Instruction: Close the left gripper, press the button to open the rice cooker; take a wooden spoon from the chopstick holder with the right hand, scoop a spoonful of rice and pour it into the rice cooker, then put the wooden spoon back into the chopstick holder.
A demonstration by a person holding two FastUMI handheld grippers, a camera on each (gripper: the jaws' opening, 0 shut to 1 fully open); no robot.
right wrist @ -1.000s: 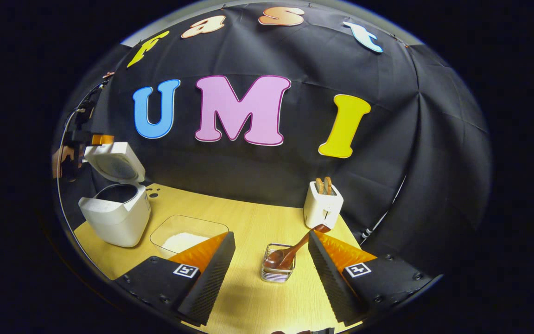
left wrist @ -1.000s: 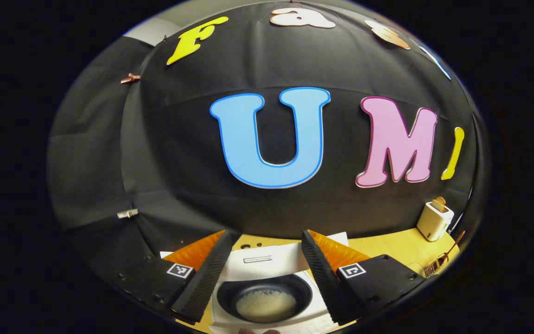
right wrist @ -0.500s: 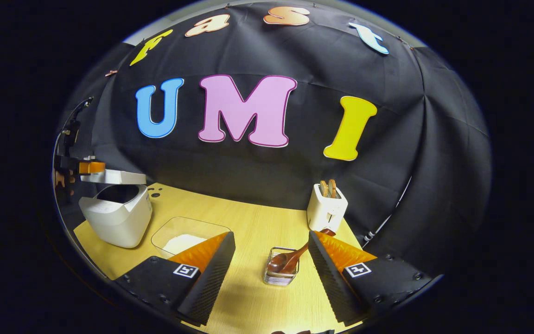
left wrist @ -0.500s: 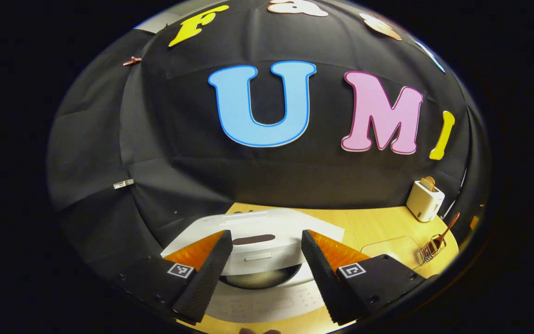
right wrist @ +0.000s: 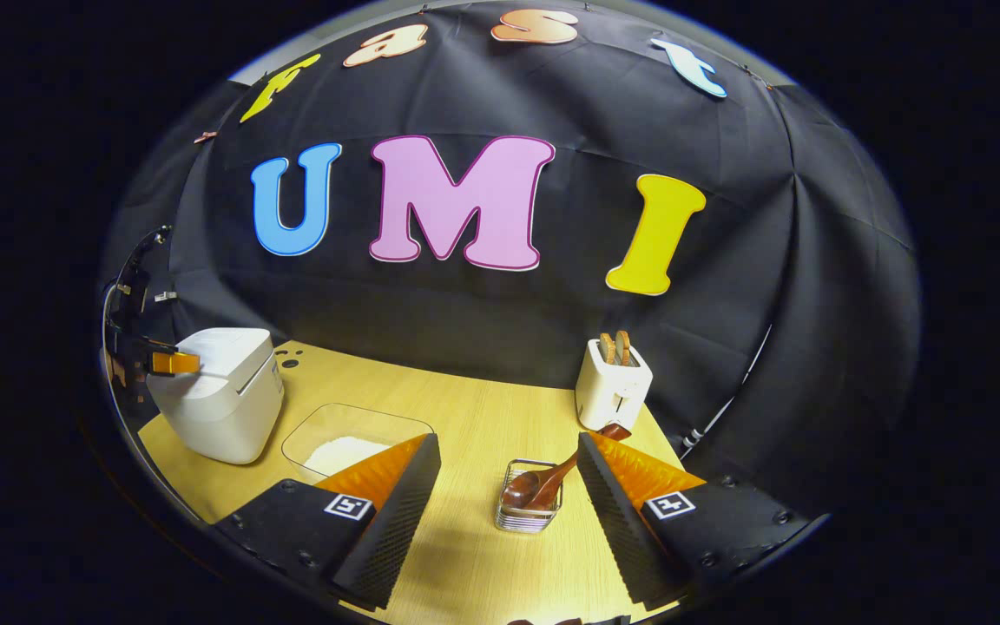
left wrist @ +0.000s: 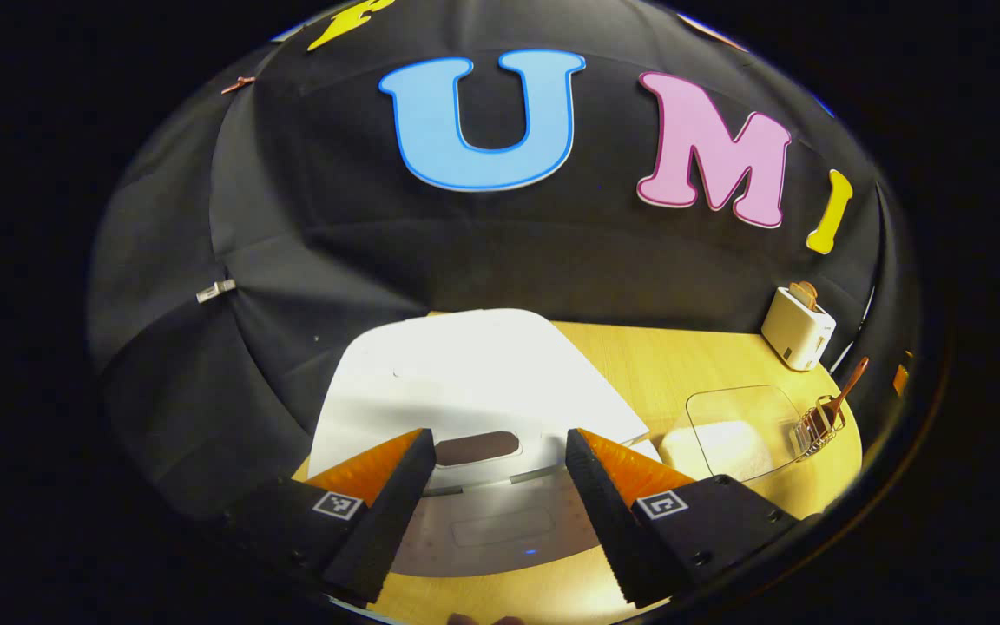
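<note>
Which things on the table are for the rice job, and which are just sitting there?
For the job:
rice cooker, lid down
wooden spoon, standing in the chopstick holder
clear dish of rice
left gripper, over the cooker
right gripper, near the holder

Just sitting there:
toaster with toast in it

Each hand-held gripper, left (left wrist: 493, 512) and right (right wrist: 507, 521), has two wedge-shaped fingers with ribbed inner faces, dark base blocks with small screws, and a square black-and-white marker beside each finger's root.
</note>
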